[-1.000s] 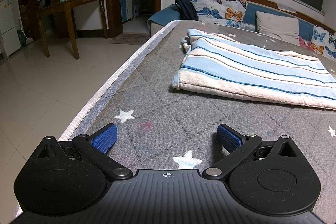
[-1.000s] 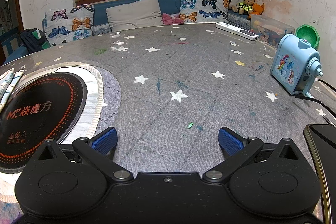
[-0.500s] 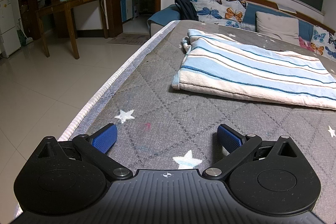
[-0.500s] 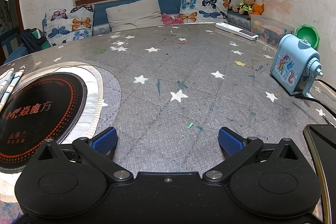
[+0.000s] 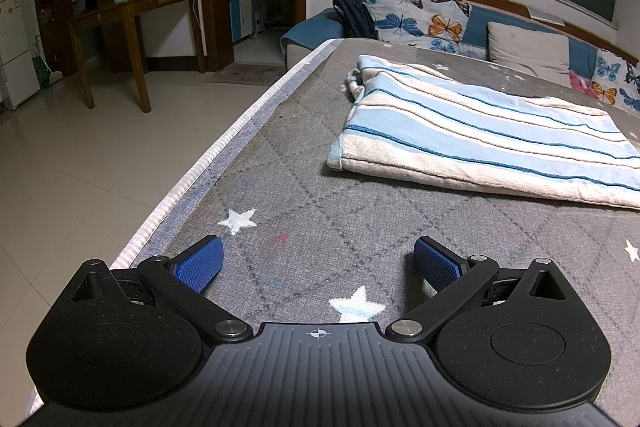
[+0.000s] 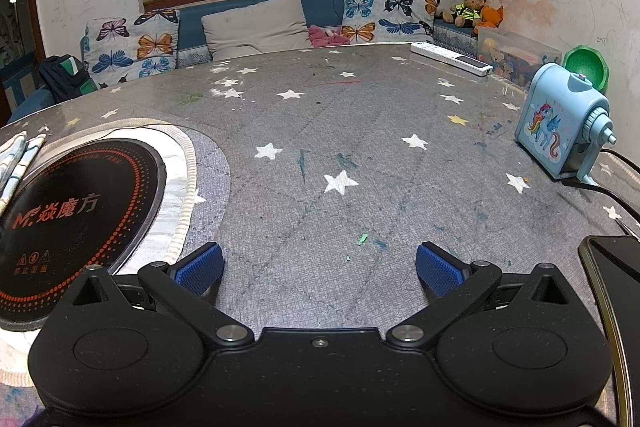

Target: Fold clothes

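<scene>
A folded blue-and-white striped cloth [image 5: 480, 139] lies flat on the grey star-patterned table cover [image 5: 304, 187], ahead and to the right of my left gripper [image 5: 318, 261]. The left gripper is open and empty, low over the table near its left edge. My right gripper [image 6: 320, 265] is open and empty, low over bare table cover [image 6: 340, 147]. An edge of the striped cloth [image 6: 16, 155] shows at the far left of the right wrist view.
A round black induction plate [image 6: 76, 211] sits left of the right gripper. A blue unicorn pencil sharpener [image 6: 560, 131], its cable, a power strip [image 6: 452, 58] and a phone [image 6: 616, 275] lie to the right. The table edge [image 5: 208, 163] drops to tiled floor on the left.
</scene>
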